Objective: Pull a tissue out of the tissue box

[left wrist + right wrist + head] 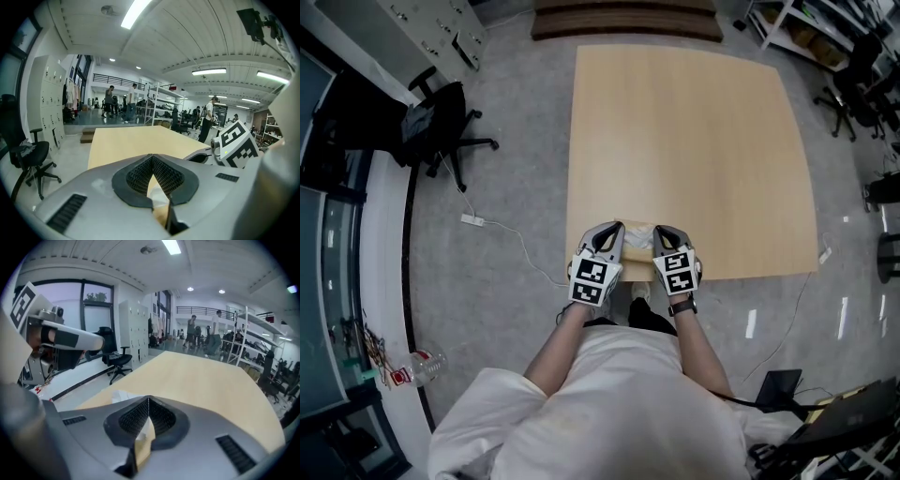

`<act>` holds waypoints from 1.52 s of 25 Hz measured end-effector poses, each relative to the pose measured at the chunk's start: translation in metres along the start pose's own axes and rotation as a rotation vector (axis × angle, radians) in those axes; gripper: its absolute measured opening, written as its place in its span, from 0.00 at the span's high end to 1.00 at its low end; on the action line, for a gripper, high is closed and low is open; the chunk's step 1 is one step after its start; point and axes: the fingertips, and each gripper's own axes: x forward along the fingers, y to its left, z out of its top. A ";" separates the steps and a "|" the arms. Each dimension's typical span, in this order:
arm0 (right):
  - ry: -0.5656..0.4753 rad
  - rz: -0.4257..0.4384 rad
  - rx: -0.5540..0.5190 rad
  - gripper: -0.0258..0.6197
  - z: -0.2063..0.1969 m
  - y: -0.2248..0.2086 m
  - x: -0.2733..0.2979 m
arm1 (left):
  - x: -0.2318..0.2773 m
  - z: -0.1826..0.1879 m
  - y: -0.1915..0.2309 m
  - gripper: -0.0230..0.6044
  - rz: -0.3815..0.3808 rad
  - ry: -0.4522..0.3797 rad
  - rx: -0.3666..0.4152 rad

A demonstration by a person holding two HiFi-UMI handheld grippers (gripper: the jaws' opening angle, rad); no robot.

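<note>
The tissue box sits at the near edge of the wooden table, with white tissue sticking out of its top. My left gripper is just left of the box and my right gripper just right of it, both pointing away from me. In the left gripper view the left gripper has its jaws meeting at the tips. The right gripper is shut too. White tissue shows just left of its jaws and through the gap behind the tips; a pinch cannot be made out.
A black office chair stands left of the table, with a power strip and cable on the floor beside it. A plastic bottle lies at the lower left and a laptop at the lower right. People stand far off.
</note>
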 end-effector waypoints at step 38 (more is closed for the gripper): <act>-0.686 -0.261 -0.008 0.96 0.233 -0.089 -0.193 | -0.022 0.222 -0.035 0.96 -0.035 -0.465 0.123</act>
